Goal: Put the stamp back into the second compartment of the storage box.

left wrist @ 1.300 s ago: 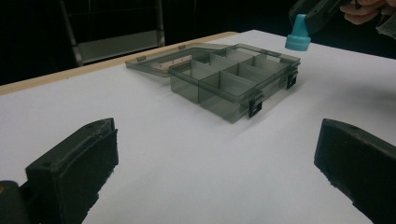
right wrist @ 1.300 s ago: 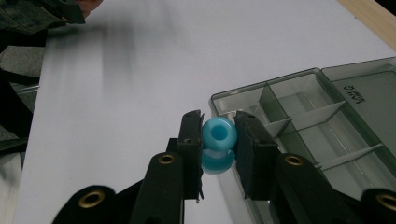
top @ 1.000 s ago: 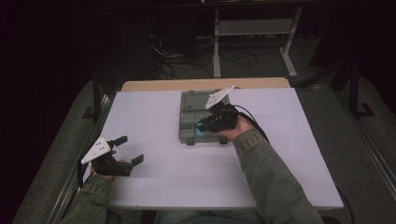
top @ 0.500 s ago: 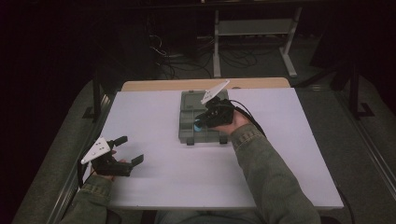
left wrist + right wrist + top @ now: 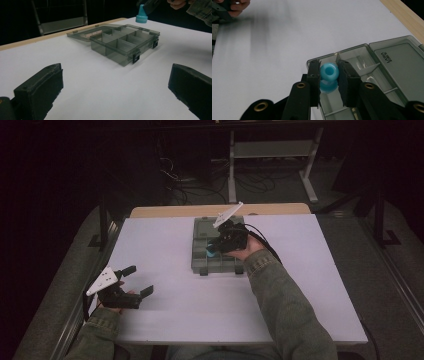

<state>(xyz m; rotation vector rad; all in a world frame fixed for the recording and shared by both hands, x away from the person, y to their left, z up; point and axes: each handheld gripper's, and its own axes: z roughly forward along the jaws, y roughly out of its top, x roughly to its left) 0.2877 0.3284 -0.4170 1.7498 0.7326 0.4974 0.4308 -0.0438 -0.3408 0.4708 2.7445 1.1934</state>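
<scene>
The right gripper (image 5: 216, 249) was positioned over the grey compartment box (image 5: 202, 251), which stood near the far middle of the white table (image 5: 300, 270) with its lid (image 5: 402, 62) folded fully open and lying flat on the far side. Its jaws were closed on a small blue spool-shaped piece (image 5: 329, 75), gripped at the narrow waist between the two pads, with the hollow end facing the camera in the right gripper view. The piece hung above the compartments at the box's left end as seen from the high view; in the left gripper view the blue piece (image 5: 142, 15) was clear of the box rim and not touching it. The visible compartments appeared empty. The left gripper (image 5: 137, 281) rested low at the near left edge of the table, well apart from the box, its jaws spread wide with nothing between them. Two dark latches (image 5: 136, 58) were seen on the box's near wall. The person's sleeve (image 5: 285, 310) crossed the table's near right portion.
</scene>
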